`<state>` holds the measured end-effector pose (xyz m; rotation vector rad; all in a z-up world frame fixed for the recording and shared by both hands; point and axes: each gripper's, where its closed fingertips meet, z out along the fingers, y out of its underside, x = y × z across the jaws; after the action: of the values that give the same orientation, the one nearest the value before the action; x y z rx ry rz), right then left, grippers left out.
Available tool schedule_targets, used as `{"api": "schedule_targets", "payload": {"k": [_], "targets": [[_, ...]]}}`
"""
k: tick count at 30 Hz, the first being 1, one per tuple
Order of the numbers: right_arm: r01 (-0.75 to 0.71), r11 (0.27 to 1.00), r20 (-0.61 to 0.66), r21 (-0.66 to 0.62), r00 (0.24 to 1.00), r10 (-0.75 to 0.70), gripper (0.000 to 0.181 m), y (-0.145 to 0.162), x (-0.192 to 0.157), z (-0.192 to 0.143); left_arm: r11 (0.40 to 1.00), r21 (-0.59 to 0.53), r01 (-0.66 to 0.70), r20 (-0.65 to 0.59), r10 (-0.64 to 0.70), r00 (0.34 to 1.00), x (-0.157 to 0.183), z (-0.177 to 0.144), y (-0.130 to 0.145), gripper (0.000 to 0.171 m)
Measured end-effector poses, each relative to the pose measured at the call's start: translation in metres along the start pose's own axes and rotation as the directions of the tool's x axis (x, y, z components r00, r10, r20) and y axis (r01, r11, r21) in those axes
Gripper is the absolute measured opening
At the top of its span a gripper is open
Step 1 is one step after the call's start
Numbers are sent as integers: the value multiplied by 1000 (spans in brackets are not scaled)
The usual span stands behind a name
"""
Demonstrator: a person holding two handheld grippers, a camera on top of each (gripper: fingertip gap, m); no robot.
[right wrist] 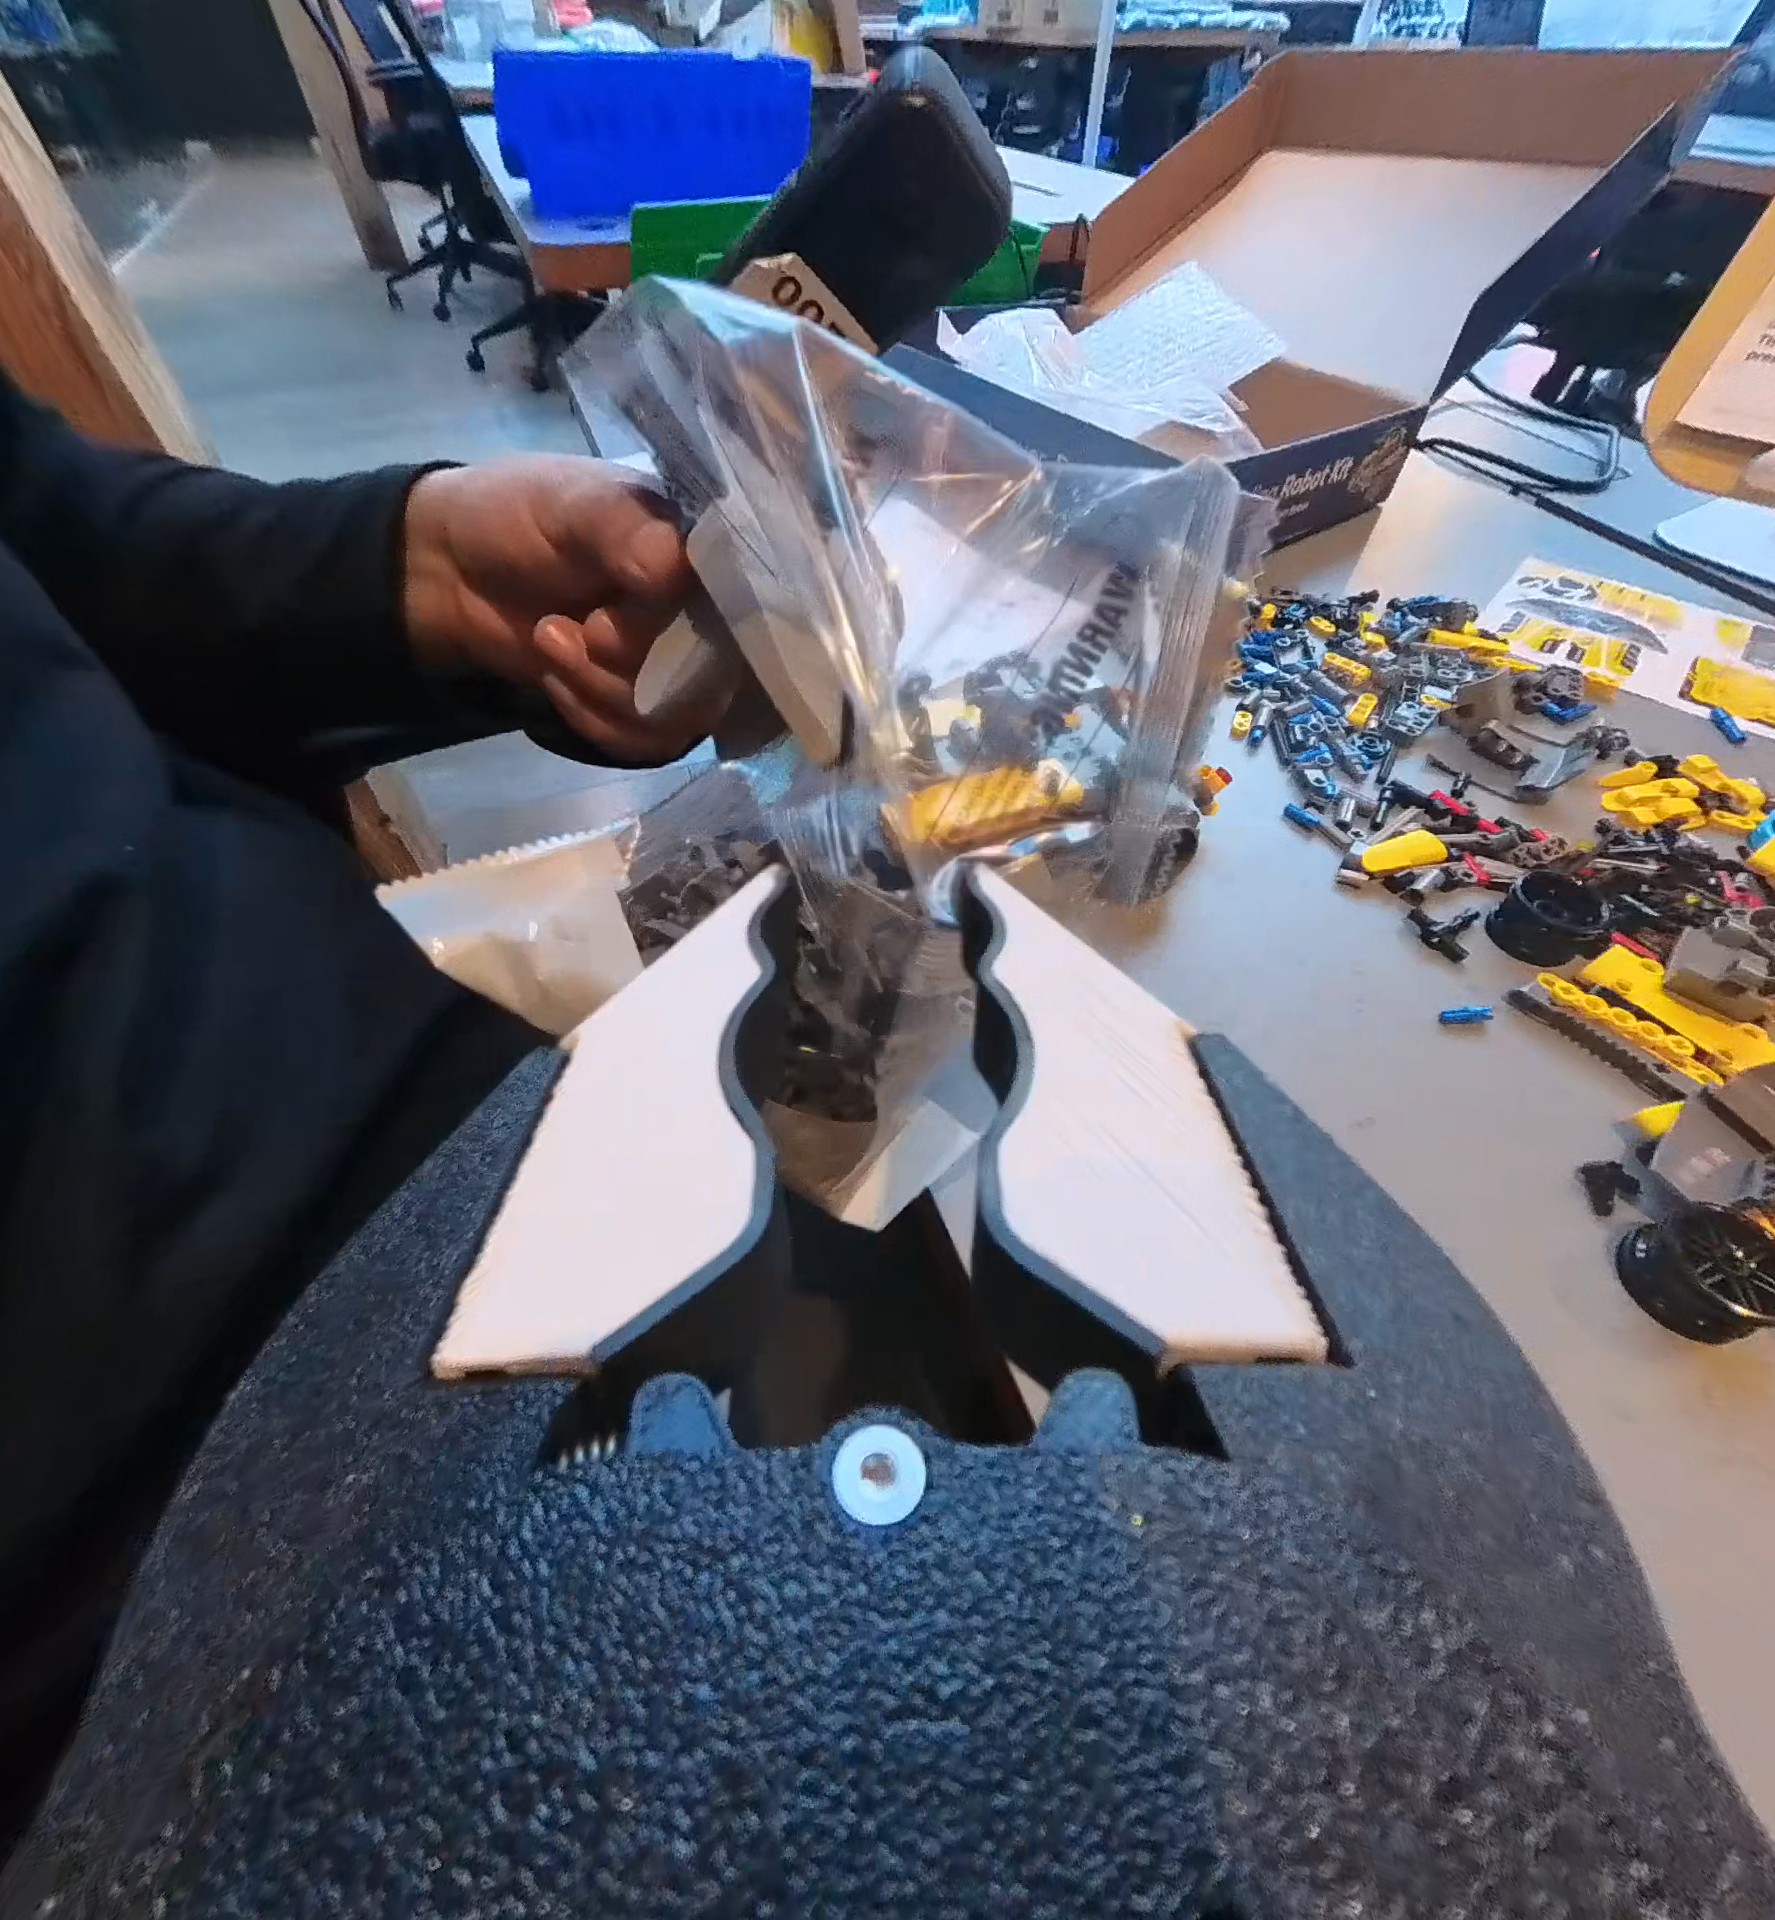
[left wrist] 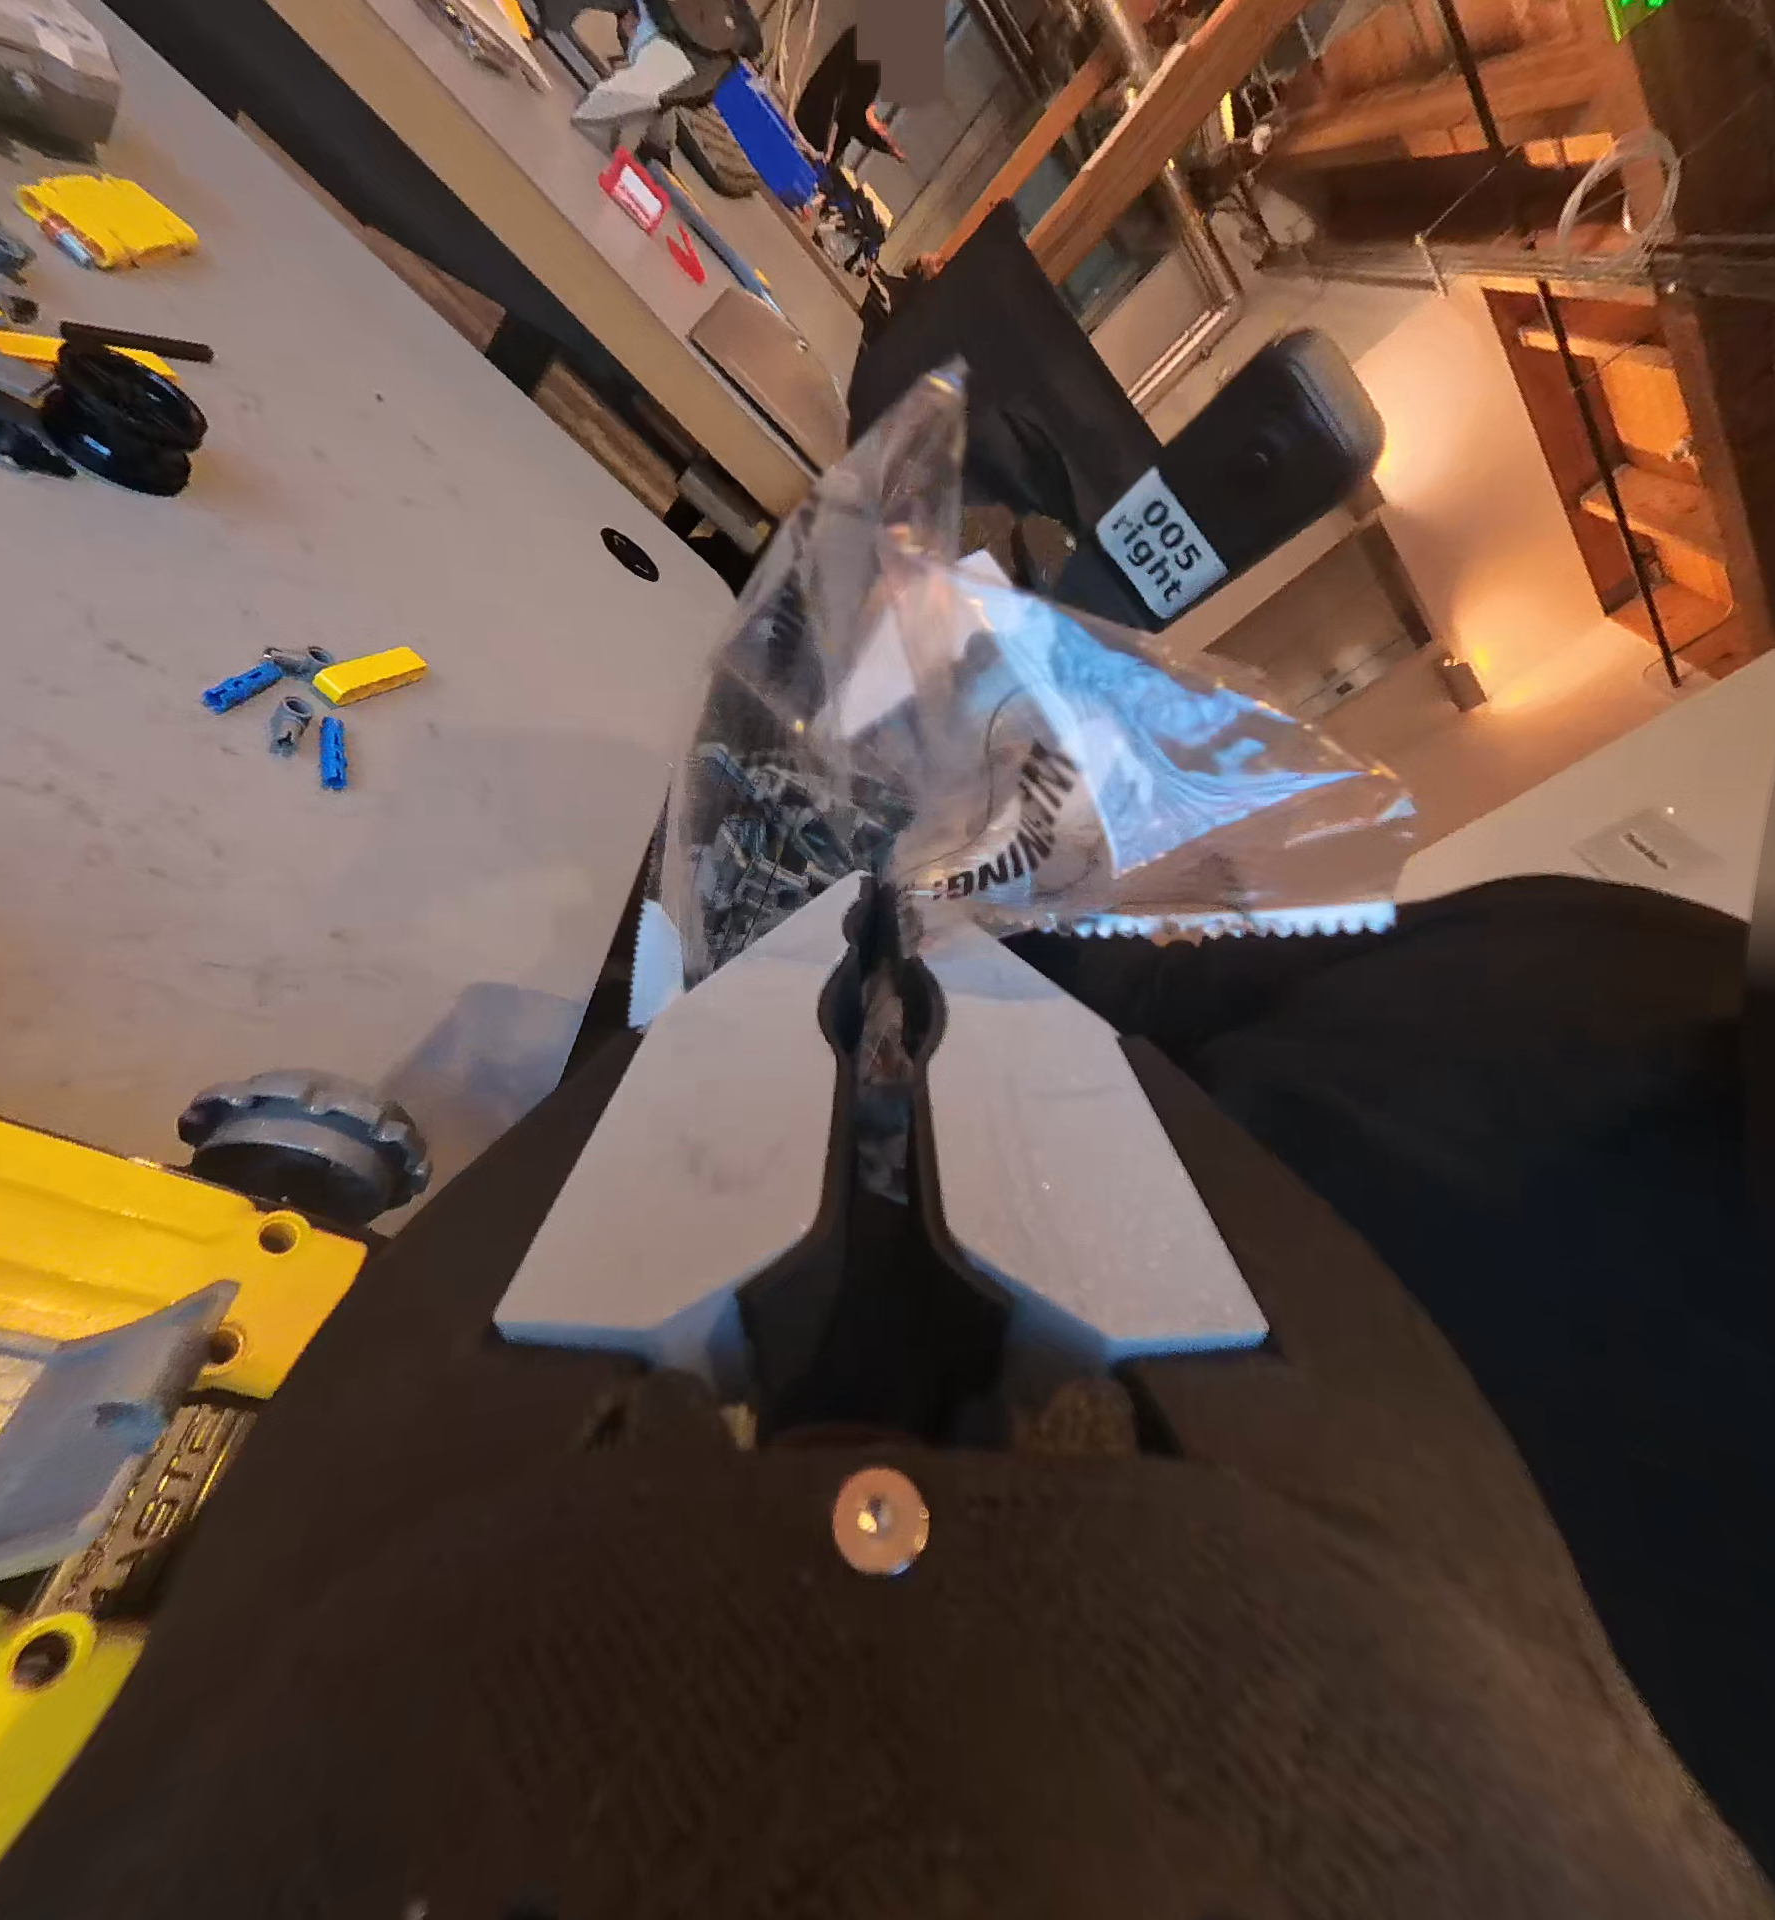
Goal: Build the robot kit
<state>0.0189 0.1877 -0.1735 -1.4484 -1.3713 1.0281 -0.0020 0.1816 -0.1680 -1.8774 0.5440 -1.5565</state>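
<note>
A clear plastic bag (left wrist: 1070,727) of small dark and yellow building parts hangs in the air at the table's edge. My left gripper (left wrist: 867,894) is shut on a fold of the bag. In the right wrist view a hand (right wrist: 540,582) holds the left gripper (right wrist: 831,738), which pinches the bag (right wrist: 966,540) from the left. My right gripper (right wrist: 872,883) has its jaws partly apart, and the bag's lower end and one corner lie between the fingers. The right gripper's black body (left wrist: 1247,457) shows behind the bag in the left wrist view.
Loose yellow, blue and grey pieces (right wrist: 1485,707) and black wheels (right wrist: 1709,1288) lie on the grey table (right wrist: 1330,1039). An open cardboard box (right wrist: 1382,260) stands behind. Another bag (right wrist: 519,914) lies at the left. A few small pieces (left wrist: 322,696) and a yellow part (left wrist: 83,1247) sit nearby. Both grippers' tips are close together, under 4 cm apart.
</note>
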Motion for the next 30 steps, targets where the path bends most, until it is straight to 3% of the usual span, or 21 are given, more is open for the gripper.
{"api": "schedule_targets", "payload": {"k": [2, 4, 8, 11, 17, 20, 24, 27, 30], "targets": [[-36, 999, 7, -7, 999, 36, 25, 1, 1, 1, 1000, 19, -5, 14, 5, 1000, -1, -1, -4, 0], [-95, 995, 30, 2, 995, 95, 20, 3, 2, 3, 996, 11, -93, 80, 92, 993, -4, -5, -7, 1], [-205, 978, 34, 28, 978, 204, 15, 10, 14, -1, 950, -67, -305, 281, 311, 908, -13, -28, -18, 18], [-301, 950, 114, 86, 950, 291, 12, 2, 13, -9, 901, -80, -426, 238, 433, 870, 4, -41, -25, 30], [-472, 872, 318, 130, 853, 414, 10, -12, -1, -11, 790, -138, -597, 119, 612, 782, 18, -33, -5, 30], [-543, 832, 407, 113, 789, 460, 8, -13, -9, -10, 684, -193, -703, 129, 728, 673, 20, -28, 3, 30], [-636, 767, 509, 92, 692, 513, 5, -14, -16, -8, 667, -245, -704, 96, 739, 667, 19, -23, 16, 42], [-683, 728, 541, 62, 636, 550, 4, -10, -20, -3, 630, -229, -742, 52, 769, 637, 27, -19, 24, 20], [-711, 702, 566, 36, 594, 572, 5, -6, -23, -2, 593, -242, -768, 59, 799, 598, 27, -16, 28, 10]]}}
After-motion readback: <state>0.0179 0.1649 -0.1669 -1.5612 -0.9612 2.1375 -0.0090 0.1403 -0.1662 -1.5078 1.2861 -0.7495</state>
